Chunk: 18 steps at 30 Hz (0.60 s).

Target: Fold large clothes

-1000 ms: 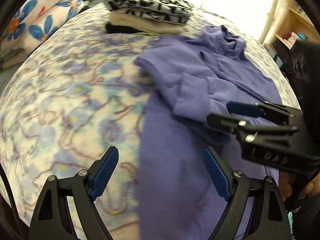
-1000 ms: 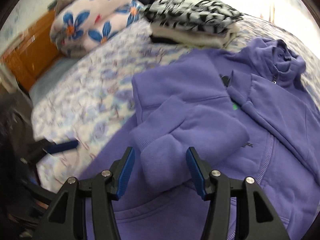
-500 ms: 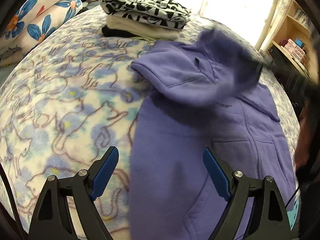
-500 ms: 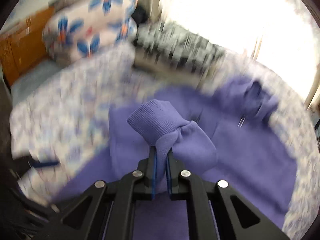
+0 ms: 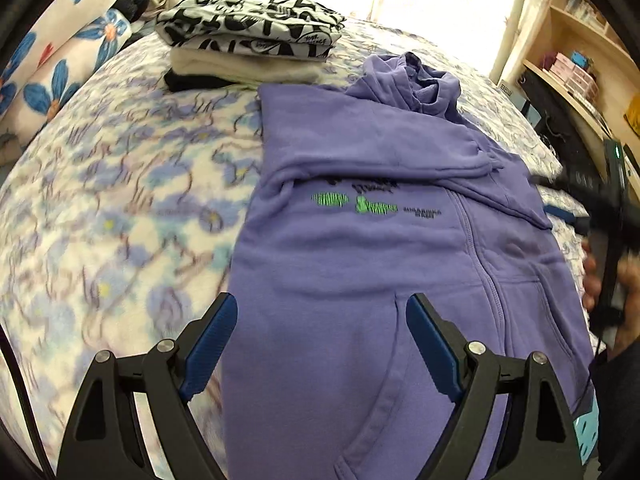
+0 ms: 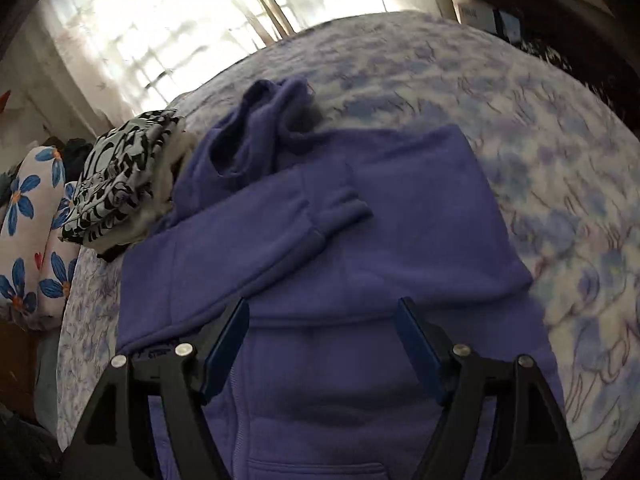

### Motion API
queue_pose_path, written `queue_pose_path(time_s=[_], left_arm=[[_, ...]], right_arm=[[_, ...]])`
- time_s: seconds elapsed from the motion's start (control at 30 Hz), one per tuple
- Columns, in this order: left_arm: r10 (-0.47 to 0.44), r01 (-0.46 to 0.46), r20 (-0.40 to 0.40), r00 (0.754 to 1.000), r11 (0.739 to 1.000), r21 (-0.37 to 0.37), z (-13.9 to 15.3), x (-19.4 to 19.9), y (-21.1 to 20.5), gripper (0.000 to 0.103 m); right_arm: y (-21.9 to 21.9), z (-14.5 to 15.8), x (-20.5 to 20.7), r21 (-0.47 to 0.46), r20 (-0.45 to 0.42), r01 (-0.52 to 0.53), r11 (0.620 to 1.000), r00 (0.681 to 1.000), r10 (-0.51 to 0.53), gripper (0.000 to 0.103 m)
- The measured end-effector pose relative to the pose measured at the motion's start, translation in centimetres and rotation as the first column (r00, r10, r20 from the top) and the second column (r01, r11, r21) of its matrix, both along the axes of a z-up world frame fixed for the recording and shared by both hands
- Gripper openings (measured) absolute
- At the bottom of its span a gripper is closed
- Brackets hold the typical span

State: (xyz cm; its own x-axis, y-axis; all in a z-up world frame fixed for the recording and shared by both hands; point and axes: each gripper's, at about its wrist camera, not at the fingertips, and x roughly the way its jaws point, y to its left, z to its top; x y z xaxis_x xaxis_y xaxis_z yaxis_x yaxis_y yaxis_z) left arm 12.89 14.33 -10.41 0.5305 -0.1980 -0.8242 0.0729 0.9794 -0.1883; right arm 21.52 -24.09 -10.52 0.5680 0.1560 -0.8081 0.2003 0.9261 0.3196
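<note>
Right wrist view: sleeve (image 6: 304,216) now lies across the chest of the purple hoodie (image 6: 360,280), dropped from the pinch it was in half a second ago. Right gripper (image 6: 322,344) jaws opening, nothing between them. Hoodie flat on the floral bedspread (image 5: 120,200), zipper up. Left gripper (image 5: 320,344) spread wide, empty, over the hem. One sleeve fold done.

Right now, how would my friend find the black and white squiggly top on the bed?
Start at the purple hoodie spread on the flowery bedspread. Just past its shoulder, near the blue-flowered pillows, sits a stack of folded clothes. The black and white top lies uppermost, the only one covered in scribbly lettering; those beneath are plain.
</note>
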Motion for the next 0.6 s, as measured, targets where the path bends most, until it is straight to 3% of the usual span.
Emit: queue_pose_path(time_s=[0.17,0.4,0.57,0.6], left_arm=[[-0.024,0.024,-0.007,1.000,1.000,-0.001,0.2,5.8,0.5,0.085],[0.012,-0.018,-0.128,0.992,0.999,-0.046,-3.5,14.7,0.9,0.085],[0.051,-0.078,-0.210,0.976,0.989,-0.125,-6.3,16.8,1.5,0.085],[0.056,-0.087,-0.214,0.975,0.987,-0.137,-6.6,16.8,1.6,0.085]], right_arm=[[-1.5,0.8,0.7,0.042,0.036,-0.016,0.999,0.999,0.015,0.076],[-2.5,-0.8,7.5,0.086,0.000,-0.036,0.996,0.999,0.036,0.076],[-2.4,-3.1,11.0,0.083,-0.049,-0.033,0.996,0.998,0.038,0.075],[-2.1,-3.8,11.5,0.080,-0.068,-0.041,0.996,0.997,0.047,0.070]])
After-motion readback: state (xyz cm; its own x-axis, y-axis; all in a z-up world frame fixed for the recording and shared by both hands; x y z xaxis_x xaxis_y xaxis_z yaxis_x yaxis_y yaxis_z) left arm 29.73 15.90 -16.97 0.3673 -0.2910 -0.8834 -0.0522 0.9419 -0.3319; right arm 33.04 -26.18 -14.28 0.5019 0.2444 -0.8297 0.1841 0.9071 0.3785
